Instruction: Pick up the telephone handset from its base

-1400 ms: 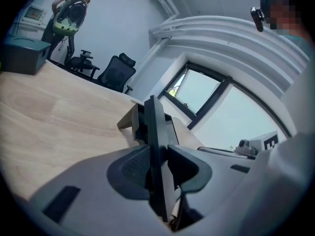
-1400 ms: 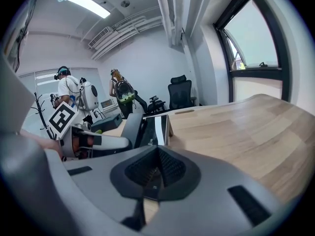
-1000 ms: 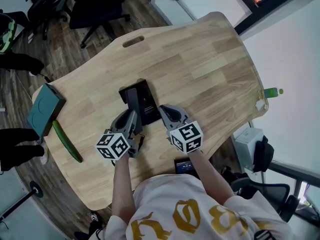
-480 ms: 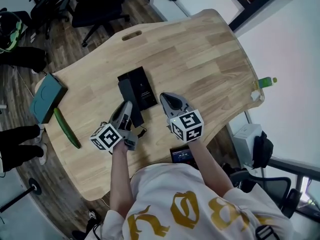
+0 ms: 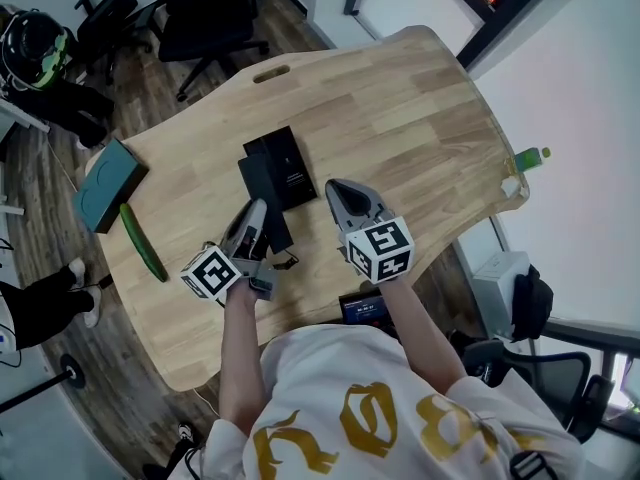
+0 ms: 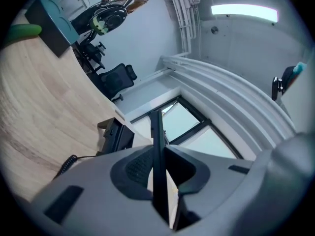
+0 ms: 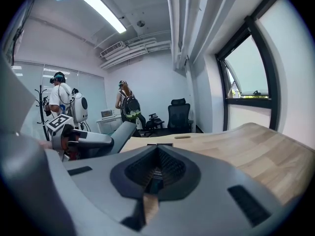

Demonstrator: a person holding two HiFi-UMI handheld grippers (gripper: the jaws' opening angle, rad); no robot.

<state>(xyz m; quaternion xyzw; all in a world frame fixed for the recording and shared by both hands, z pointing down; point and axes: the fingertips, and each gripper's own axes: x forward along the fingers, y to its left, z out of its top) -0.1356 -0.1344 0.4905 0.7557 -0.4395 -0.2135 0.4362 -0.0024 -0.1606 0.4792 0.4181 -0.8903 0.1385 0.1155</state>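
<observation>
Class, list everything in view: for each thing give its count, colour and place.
table: one, light wood, centre
base: one, black, mid-table
handset: one, black, beside base, in left gripper
cord: one, black, coiled, near left gripper
box: one, teal, table's left edge
cucumber: one, green, beside box
bottle: one, green, beyond table's right edge
chairs: at least three, black, on floor around table
bystanders: two, standing at room's far side
left gripper: one, grey, shut on handset
right gripper: one, grey, shut, empty, right of base
</observation>
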